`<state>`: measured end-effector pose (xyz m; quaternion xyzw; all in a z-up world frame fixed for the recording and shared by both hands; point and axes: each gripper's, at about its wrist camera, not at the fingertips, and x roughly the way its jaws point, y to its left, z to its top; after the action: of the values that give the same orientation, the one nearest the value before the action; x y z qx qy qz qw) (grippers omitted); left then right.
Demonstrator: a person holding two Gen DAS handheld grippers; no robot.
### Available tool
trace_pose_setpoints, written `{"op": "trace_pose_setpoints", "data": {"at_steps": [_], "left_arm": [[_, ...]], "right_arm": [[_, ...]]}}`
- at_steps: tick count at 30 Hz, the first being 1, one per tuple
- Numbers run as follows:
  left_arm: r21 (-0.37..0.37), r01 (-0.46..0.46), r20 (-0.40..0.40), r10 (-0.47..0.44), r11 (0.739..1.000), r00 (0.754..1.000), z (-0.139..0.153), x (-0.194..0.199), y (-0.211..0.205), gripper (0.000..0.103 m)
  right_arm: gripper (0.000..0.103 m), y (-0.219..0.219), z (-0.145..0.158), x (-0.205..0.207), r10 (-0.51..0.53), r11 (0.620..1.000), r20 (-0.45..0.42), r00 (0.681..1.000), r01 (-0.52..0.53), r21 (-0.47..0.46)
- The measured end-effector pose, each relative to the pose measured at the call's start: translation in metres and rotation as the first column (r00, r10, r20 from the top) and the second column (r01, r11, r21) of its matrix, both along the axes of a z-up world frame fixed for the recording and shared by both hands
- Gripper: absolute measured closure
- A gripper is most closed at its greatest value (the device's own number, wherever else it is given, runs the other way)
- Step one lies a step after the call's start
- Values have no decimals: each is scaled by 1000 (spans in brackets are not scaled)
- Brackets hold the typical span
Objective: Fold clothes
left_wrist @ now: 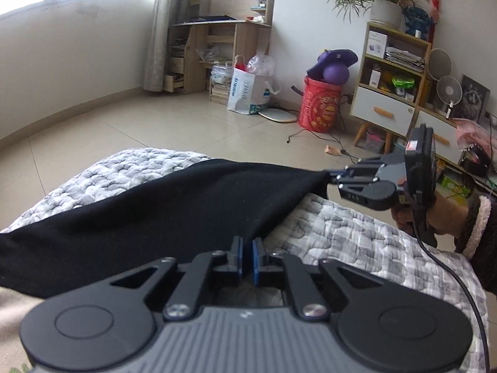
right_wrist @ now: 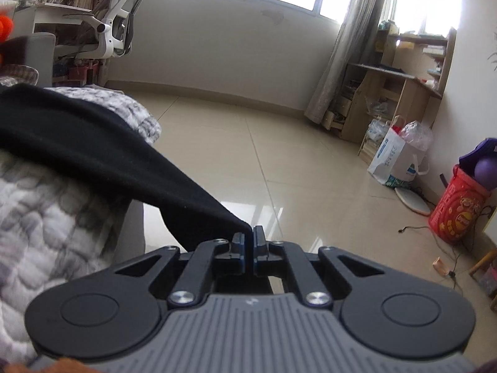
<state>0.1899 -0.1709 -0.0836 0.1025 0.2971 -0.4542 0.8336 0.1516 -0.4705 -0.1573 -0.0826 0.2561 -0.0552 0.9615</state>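
A black garment lies across a grey-and-white quilted cover, its right edge pulled straight between both grippers. My left gripper sits at the garment's near corner, pads almost together with only a thin slit showing, and the cloth runs in at the tips. Further right, a hand in a dark sleeve holds my right gripper, raised above the quilt and shut on the garment's far corner. In the right wrist view that gripper pinches the garment beyond the edge of the quilt, over the floor.
A beige tiled floor spreads beyond the quilt. A red bucket with a purple ball, a white paper bag and a wooden cabinet line the far wall. Cables trail on the floor. A white office chair stands at the back left.
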Motion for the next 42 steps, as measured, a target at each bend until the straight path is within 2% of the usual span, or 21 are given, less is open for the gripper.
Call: {"op": "trace_pose_setpoints", "data": {"at_steps": [2, 4, 6, 10, 12, 15, 20, 23, 30, 35, 39, 41, 42], "left_arm": [[2, 15, -10, -15, 1000, 1000, 2, 1, 2, 91], [-8, 40, -28, -40, 999, 999, 3, 3, 6, 74], [-17, 35, -23, -35, 999, 999, 7, 5, 14, 63], [-11, -14, -3, 14, 1000, 1000, 13, 14, 32, 53], [0, -60, 12, 60, 998, 998, 17, 21, 43, 52], [10, -135, 34, 135, 991, 990, 22, 36, 59, 50], [29, -276, 50, 275, 961, 960, 27, 74, 77, 50], [45, -330, 46, 328, 943, 944, 25, 98, 84, 50], [97, -338, 71, 332, 936, 941, 19, 125, 87, 50], [138, -298, 92, 288, 944, 953, 10, 127, 82, 50], [157, -288, 119, 271, 945, 955, 7, 121, 80, 50], [158, -283, 119, 266, 946, 957, 7, 119, 80, 51], [159, -280, 119, 263, 947, 957, 7, 118, 79, 58]], "right_arm": [[99, -2, -2, -3, 28, 998, -26, 999, -27, 53], [98, -3, -3, -5, 73, 994, -56, 996, -68, 91], [95, -6, 0, -7, 103, 989, -85, 991, -93, 112], [85, -17, 10, -12, 150, 975, -127, 981, -125, 184], [83, -24, 17, -14, 162, 967, -129, 978, -131, 219], [69, -28, 30, -13, 148, 962, -96, 984, -121, 246], [68, -23, 47, 3, 169, 938, -34, 985, -150, 314], [68, -11, 53, 17, 212, 928, -9, 977, -199, 316], [68, 23, 58, 55, 295, 910, 17, 955, -287, 299], [68, 43, 59, 81, 319, 904, 17, 948, -310, 294], [69, 60, 57, 96, 352, 902, -18, 936, -334, 274], [73, 67, 56, 100, 360, 909, -41, 932, -340, 242], [85, 69, 57, 99, 363, 909, -44, 931, -344, 234]]}}
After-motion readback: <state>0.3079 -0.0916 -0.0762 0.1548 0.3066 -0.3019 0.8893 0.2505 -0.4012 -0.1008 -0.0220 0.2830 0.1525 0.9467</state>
